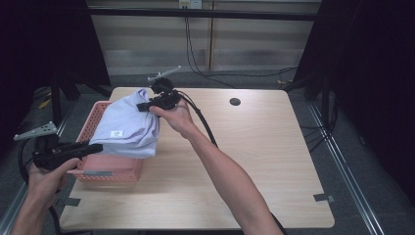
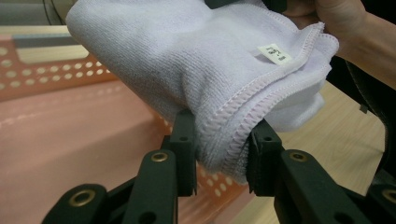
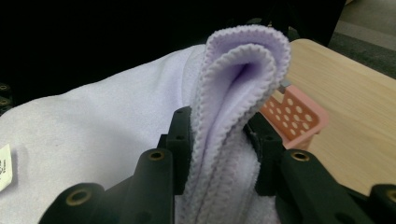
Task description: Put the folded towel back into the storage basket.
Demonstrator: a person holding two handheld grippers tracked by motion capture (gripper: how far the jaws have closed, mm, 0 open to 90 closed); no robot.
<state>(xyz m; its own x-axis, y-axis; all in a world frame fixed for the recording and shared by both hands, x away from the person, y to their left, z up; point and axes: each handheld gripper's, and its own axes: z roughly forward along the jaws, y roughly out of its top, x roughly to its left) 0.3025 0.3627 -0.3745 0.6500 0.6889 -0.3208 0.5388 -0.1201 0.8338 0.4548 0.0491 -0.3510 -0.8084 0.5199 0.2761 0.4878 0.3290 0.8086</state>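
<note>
Left gripper point(image 1: 90, 148), nearest the camera at the desk's point(image 1: 254, 161) left edge, has its fingers point(image 2: 184, 140) clenched on the folded lavender towel's point(image 1: 129, 125) near corner; right gripper point(image 1: 147, 105) grips the far corner. Towel hangs between them over the pink basket point(image 1: 110, 172). To do it well: keep both grips firm, hands level, lower evenly so the fold stays intact.

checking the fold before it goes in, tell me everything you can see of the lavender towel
The lavender towel is soft terry-like cloth with overlock-stitched hems and a small white label. It is folded into several layers and hangs stretched above the pink perforated basket. The left tongs pinch one folded corner; the right tongs clamp another doubled edge at the far end. Whether its underside touches the basket cannot be told.
</note>
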